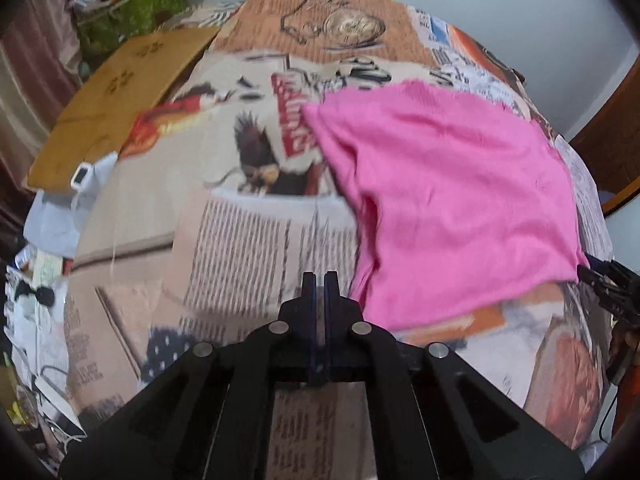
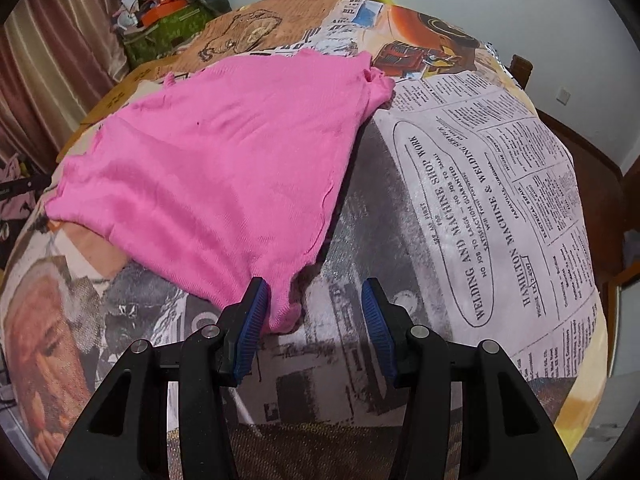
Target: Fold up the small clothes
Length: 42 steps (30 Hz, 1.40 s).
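Observation:
A pink cloth lies spread and wrinkled on the table with its newspaper-print cover. My left gripper is shut with nothing between its fingers, hovering over bare cover just left of the cloth's near edge. In the right wrist view the pink cloth stretches away to the upper left. Its near corner lies between the fingers of my right gripper, close to the left blue pad. That gripper is open and its pads do not press on the cloth. Its dark fingers show at the cloth's right corner.
A flat cardboard box lies at the table's far left, with a green bag and clutter behind it. Loose papers and cables sit off the left edge. A wooden chair stands to the right. Printed cover lies bare right of the cloth.

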Motion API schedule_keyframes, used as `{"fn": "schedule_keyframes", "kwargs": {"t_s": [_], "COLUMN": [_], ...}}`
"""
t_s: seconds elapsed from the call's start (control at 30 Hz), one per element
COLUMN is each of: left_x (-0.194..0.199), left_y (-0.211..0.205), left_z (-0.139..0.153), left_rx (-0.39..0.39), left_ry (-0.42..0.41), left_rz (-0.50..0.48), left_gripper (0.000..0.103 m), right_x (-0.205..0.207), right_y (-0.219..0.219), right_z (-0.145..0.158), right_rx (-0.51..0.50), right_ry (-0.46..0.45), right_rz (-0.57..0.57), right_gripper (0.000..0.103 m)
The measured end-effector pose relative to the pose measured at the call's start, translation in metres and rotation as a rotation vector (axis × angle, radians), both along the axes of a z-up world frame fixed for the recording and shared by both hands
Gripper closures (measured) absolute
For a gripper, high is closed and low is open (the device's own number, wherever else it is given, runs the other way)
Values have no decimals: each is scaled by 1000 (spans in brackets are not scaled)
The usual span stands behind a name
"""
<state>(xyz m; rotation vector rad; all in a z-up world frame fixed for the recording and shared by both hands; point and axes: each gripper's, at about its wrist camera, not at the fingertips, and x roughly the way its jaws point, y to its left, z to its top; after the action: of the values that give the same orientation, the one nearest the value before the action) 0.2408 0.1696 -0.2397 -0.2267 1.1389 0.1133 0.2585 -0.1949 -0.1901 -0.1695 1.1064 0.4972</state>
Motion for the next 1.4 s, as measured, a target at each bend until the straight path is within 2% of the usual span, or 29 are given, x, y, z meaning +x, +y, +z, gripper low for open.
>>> {"fn": "schedule_keyframes", "kwargs": {"t_s": [0.07, 0.17, 0.23, 0.3, 0.33, 0.4, 0.63, 0.77, 0.87, 0.93, 1.0, 1.07, 1.13, 1.23, 1.4], "left_x": [-5, -5, 2, 14, 22, 43, 122, 163, 190, 202, 206, 208, 206, 201, 189], "left_y": [1, 3, 7, 11, 12, 16, 28, 32, 29, 30, 32, 32, 29, 23, 28], "left_z": [-1, 7, 16, 26, 31, 38, 32, 8, -20, -36, -42, -44, -47, -45, -39], "left_rx": [11, 20, 30, 46, 52, 62, 72, 55, 85, 67, 38, 11, -2, -12, 27], "left_ry": [0, -19, -42, -79, -99, -113, -86, -32, 42, 77, 53, 21, 5, -13, -10], "left_rz": [6, 12, 20, 24, 17, 3, -14, -30, -54, -46, -32, -37, -54, -63, -21], "left_gripper": [101, 88, 60, 43, 38, 35, 35, 35, 35, 35, 35, 42, 68, 90, 93], "right_x": [-3, -5, -9, -11, -11, -11, -10, -7, -6, -5, -3, -3, -3, -5, -8], "right_y": [-1, -4, -6, -9, -12, -16, -22, -24, -26, -28, -31, -33, -34, -34, -34], "right_z": [0, 2, 5, 9, 11, 14, 12, 7, 5, 4, 3, 3, 4, 5, 8], "right_rx": [1, 1, 6, 26, 40, 71, 110, 118, 124, 129, 136, 139, 138, 132, 140], "right_ry": [7, 11, 3, -10, -15, -19, -1, 23, 34, 42, 48, 51, 51, 45, 40], "right_rz": [0, -9, -20, -38, -50, -77, -127, -141, -150, -162, -173, -181, -187, -187, -183], "right_gripper": [58, 58, 58, 58, 58, 58, 58, 58, 58, 58, 58, 58, 58, 58, 58]}}
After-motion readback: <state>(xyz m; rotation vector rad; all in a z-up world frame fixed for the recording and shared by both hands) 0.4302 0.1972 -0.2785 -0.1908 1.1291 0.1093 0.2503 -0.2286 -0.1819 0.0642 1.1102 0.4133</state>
